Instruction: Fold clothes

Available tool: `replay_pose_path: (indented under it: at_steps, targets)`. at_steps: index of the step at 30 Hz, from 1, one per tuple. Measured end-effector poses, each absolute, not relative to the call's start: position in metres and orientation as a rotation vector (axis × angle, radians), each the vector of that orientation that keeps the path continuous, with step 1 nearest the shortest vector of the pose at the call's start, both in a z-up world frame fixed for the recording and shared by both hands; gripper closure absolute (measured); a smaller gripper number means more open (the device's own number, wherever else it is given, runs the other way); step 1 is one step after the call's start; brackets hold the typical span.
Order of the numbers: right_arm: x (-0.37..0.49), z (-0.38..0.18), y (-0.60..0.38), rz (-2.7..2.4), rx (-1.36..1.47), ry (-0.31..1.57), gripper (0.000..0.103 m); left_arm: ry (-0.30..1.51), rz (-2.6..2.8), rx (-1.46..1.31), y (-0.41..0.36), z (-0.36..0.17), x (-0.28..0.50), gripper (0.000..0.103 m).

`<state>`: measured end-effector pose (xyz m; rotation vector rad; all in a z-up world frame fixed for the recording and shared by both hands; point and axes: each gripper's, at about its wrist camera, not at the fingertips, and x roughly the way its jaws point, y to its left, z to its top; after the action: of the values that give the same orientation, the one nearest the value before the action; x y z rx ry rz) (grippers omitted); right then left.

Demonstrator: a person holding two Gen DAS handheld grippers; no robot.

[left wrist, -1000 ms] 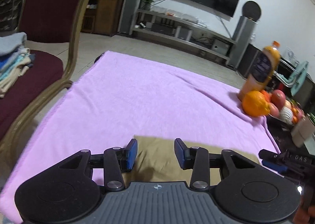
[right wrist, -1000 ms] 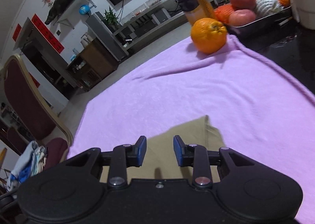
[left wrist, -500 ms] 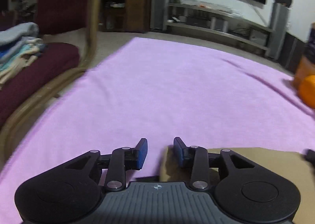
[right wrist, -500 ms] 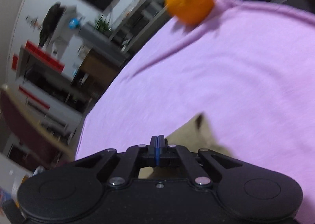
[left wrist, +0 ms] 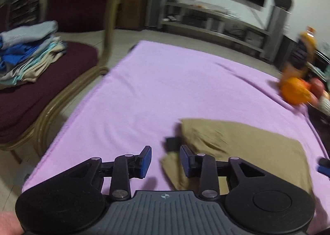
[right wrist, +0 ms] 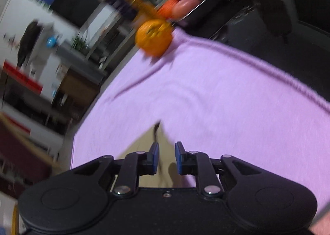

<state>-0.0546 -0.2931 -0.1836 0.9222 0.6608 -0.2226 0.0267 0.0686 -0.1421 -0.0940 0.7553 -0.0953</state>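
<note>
A: The khaki garment (left wrist: 243, 146) lies folded on the purple cloth (left wrist: 165, 90) that covers the table, down at about five o'clock in the left wrist view. It is a flat, roughly rectangular packet, plain tan, with soft creases running across its near left end.

B: And its edges?

A: The left edge is a little puffed where the layers stack. A small dark patch sits right against that edge at about nine o'clock of the garment; the view is blurred, so I cannot tell what it is.

B: Where is the left gripper (left wrist: 165, 159)?

A: Low over the cloth, its jaws apart with nothing between them. The right blue pad is over the garment's left corner; the left pad is over bare purple cloth.

B: The right gripper (right wrist: 166, 157)?

A: Its jaws are apart too, a narrower gap. From that side the khaki garment (right wrist: 144, 142) comes to a point at twelve o'clock, straight ahead of the pads, with a dark crease along its tip.

B: Anything else about?

A: An orange (left wrist: 296, 91) on the cloth's far right edge at two o'clock, and a stack of folded clothes (left wrist: 28, 51) on the chair (left wrist: 51, 74) at ten o'clock.
</note>
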Motion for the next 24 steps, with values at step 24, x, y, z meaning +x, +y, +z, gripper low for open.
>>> replay_pose_path:
  at_steps: [24]
  targets:
    - [-0.087,-0.161,-0.218,-0.099,0.575,0.844,0.082,0.842,-0.168,-0.021,0.092,-0.16,-0.028,0.074]
